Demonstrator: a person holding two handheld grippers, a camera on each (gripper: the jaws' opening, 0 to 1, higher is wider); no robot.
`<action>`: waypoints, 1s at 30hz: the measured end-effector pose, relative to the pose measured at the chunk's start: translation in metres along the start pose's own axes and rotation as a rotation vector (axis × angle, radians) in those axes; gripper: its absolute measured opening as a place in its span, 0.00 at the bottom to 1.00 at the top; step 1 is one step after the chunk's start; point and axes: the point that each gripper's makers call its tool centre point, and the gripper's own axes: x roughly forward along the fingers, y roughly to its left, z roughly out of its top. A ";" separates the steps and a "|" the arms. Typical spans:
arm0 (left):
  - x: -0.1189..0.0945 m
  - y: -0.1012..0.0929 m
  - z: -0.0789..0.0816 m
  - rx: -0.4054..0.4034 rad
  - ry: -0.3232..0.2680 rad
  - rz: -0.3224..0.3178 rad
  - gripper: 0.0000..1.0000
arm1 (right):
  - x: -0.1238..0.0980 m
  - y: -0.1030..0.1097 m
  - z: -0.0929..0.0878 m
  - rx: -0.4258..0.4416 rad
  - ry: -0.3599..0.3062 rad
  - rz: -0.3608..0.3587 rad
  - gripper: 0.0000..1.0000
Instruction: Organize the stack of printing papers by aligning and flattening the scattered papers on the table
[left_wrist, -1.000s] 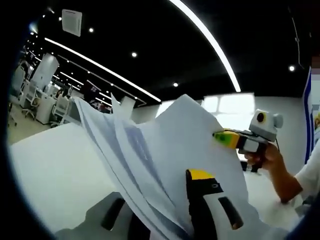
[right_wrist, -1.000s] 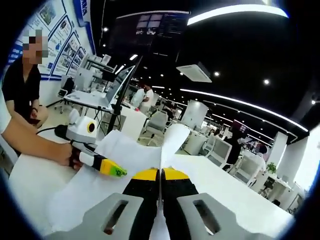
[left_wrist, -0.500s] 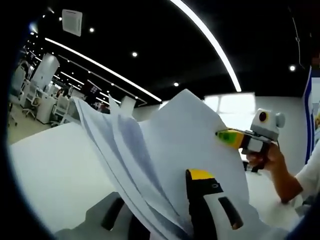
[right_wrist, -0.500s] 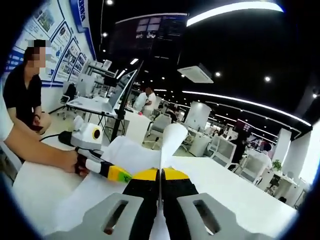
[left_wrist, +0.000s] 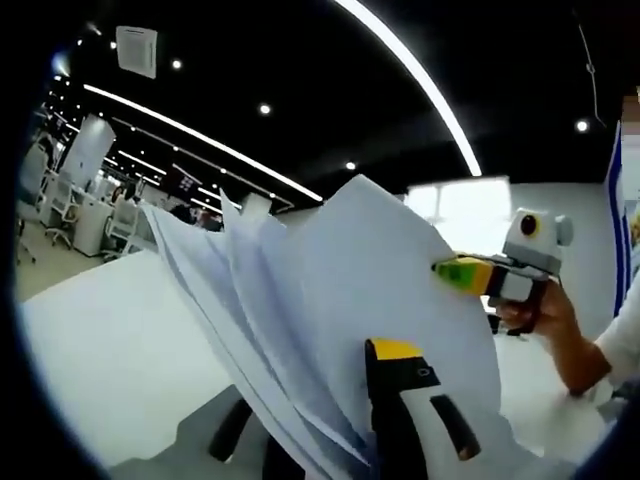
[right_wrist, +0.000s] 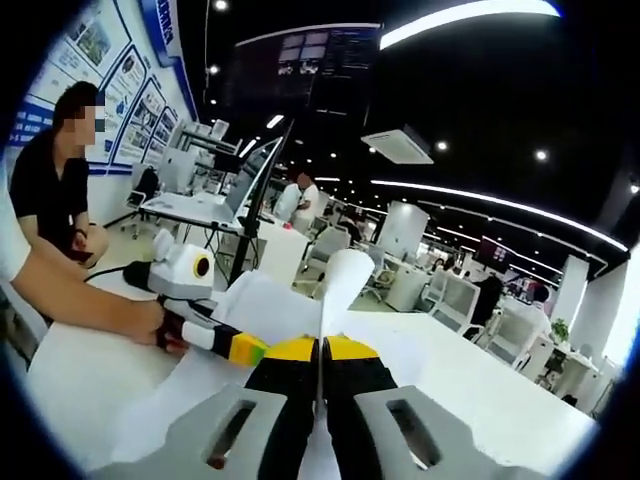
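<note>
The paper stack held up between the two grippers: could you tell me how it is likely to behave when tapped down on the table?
The paper stack is probably floppy: its upper sheets fan apart. Sheets may slip sideways, since they already sit staggered.

No readable text in either view. Right gripper view: blue-and-white wall posters (right_wrist: 110, 95) at upper left carry print and pictures, too small and blurred to read. Dark hanging display panel (right_wrist: 300, 70) at top centre shows a grid of pale tiles, nothing legible. Left gripper view: white paper sheets (left_wrist: 330, 300) look blank, no markings legible.
</note>
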 end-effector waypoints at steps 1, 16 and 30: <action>0.000 0.000 0.000 0.005 0.001 0.000 0.20 | 0.000 0.000 -0.001 -0.005 0.003 -0.001 0.00; -0.001 0.001 -0.001 0.036 0.009 0.000 0.07 | -0.002 -0.018 -0.010 0.076 0.041 -0.070 0.40; -0.002 -0.022 0.005 -0.034 -0.017 -0.122 0.06 | -0.018 -0.092 -0.069 0.191 0.139 -0.261 0.46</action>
